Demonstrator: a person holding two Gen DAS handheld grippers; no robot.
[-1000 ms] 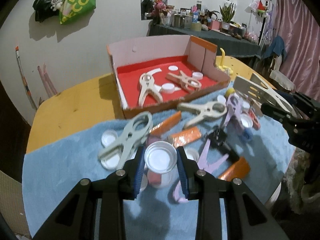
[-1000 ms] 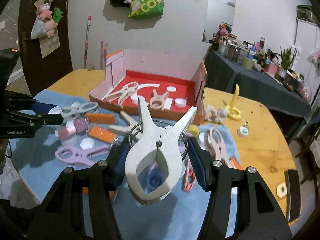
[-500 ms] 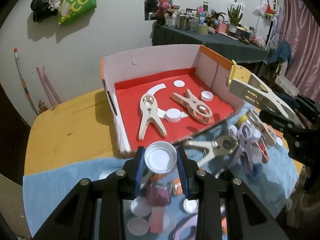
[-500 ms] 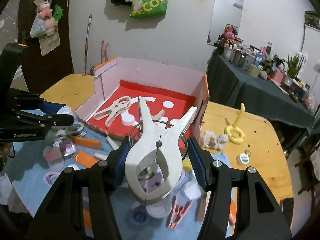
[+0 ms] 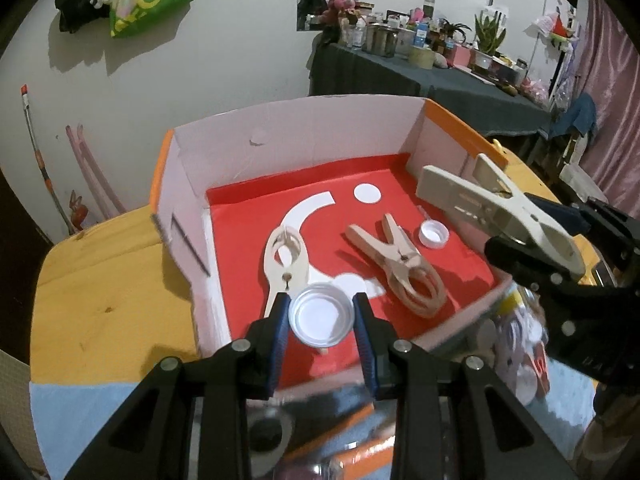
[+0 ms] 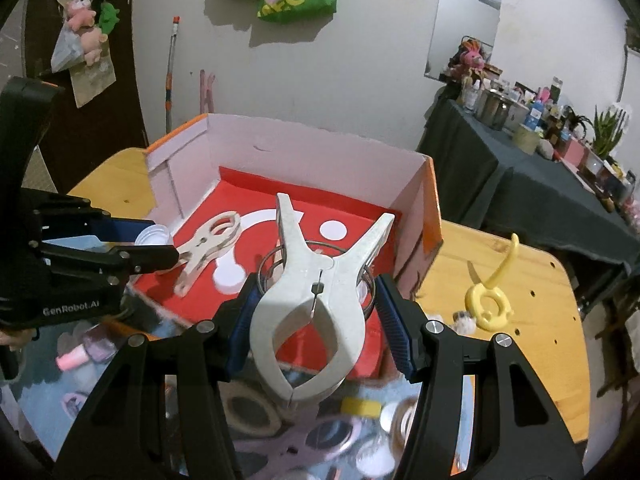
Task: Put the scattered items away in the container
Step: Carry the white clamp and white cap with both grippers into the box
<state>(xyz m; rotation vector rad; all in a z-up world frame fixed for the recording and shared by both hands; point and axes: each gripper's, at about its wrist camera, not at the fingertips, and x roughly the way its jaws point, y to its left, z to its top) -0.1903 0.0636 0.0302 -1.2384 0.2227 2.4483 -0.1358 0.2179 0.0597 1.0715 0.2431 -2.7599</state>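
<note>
Currently the left gripper [image 5: 322,320] pinches a round white plastic lid [image 5: 322,314] between its blue pads — the lid sits squarely mid-jaw, open side up, hanging over the near part of the red-floored cardboard box [image 5: 256,148]. The right gripper [image 6: 316,312] clamps a big off-white plastic spring clamp [image 6: 310,312] by its sides — handles splayed away from the camera, over the box's near edge. Inside the box: a cream clamp [image 5: 286,256], a tan clamp [image 5: 404,260], a small white cap [image 5: 432,234]. More items lie blurred on the blue towel [image 5: 80,412].
</note>
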